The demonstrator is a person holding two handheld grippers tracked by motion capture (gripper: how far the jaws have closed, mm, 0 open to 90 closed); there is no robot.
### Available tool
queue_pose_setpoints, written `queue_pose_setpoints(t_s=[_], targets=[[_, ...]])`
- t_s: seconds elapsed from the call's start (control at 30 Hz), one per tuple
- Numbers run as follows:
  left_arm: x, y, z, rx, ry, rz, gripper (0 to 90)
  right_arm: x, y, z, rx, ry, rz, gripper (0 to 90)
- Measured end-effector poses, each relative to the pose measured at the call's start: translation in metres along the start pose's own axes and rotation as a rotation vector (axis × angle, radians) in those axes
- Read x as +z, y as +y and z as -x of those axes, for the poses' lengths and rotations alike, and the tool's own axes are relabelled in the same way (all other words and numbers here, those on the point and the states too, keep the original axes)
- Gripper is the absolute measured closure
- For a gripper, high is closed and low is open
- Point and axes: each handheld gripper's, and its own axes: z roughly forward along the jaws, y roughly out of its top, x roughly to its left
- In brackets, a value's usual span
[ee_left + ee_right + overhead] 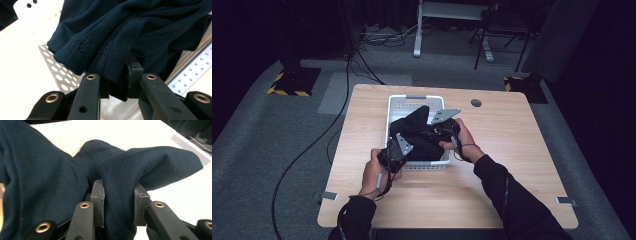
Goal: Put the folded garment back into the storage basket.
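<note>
Garment: the dark garment (pixel 419 135) is lying bunched in the white basket (pixel 398 107), its near end spilling over the near rim toward the person.
Left tool: the left tool (pixel 394 152) is clamping a stitched hem (pixel 110 56) of the cloth, jaws pressed together on it at the basket's near-left corner.
Right tool: the right tool (pixel 447 127) is pinching a thick fold (pixel 117 195) of the same garment, jaws closed on the fabric.
Risk, slip: the hem is sitting shallow between the left jaws, so a sharp pull is likely working it free.
Risk, basket: cloth is draping over the perforated wall (pixel 56 72); lifting while it is catching there could be dragging or tipping the light basket.
Risk, uneven pull: the right tool is holding a bunch rather than an edge, so the garment may be coming up twisted.
Surroundings: the wooden counter (pixel 512 150) is lying bare around the basket, with a cable hole (pixel 476 103) far right.
In the way: the basket's near rim is standing between both hands and the cloth.
</note>
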Motion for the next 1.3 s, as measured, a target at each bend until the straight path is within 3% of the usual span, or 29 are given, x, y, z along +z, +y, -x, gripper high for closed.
queue_pose_setpoints(t_s=[0.37,0.6,0.73,0.8,0.93,0.97,1.07,1.1,1.17,1.3], targets=[[0.005,-0.002,0.002,-0.018,-0.034,0.0,67.1,0.007,-0.01,0.009,0.053,-0.011,-0.045,65.8],[-0.001,-0.001,-0.008,-0.056,-0.058,0.018,46.6,0.01,-0.013,0.01,0.064,-0.044,-0.094,57.3],[-0.007,0.001,-0.014,-0.082,-0.091,0.043,28.3,0.011,-0.014,0.013,0.075,-0.067,-0.113,48.8],[-0.009,0.001,-0.015,-0.097,-0.134,0.061,20.3,0.013,-0.015,0.012,0.064,-0.072,-0.13,44.2],[-0.008,0.003,-0.011,-0.081,-0.174,0.062,8.3,0.014,-0.015,0.011,0.055,-0.09,-0.148,32.6],[-0.009,0.003,-0.01,-0.073,-0.166,0.067,5.5,0.015,-0.015,0.012,0.043,-0.092,-0.154,29.6],[-0.01,0.003,-0.007,-0.066,-0.193,0.087,3.5,0.017,-0.015,0.011,0.019,-0.124,-0.15,21.9],[-0.01,0.003,-0.006,-0.06,-0.189,0.091,3.2,0.016,-0.016,0.01,0.017,-0.15,-0.145,14.6],[-0.011,0.003,-0.004,-0.051,-0.196,0.105,3.0,0.016,-0.016,0.01,0.012,-0.178,-0.143,11.7],[-0.013,0.005,-0.001,-0.033,-0.206,0.11,2.3,0.015,-0.017,0.01,-0.005,-0.182,-0.143,5.0]])
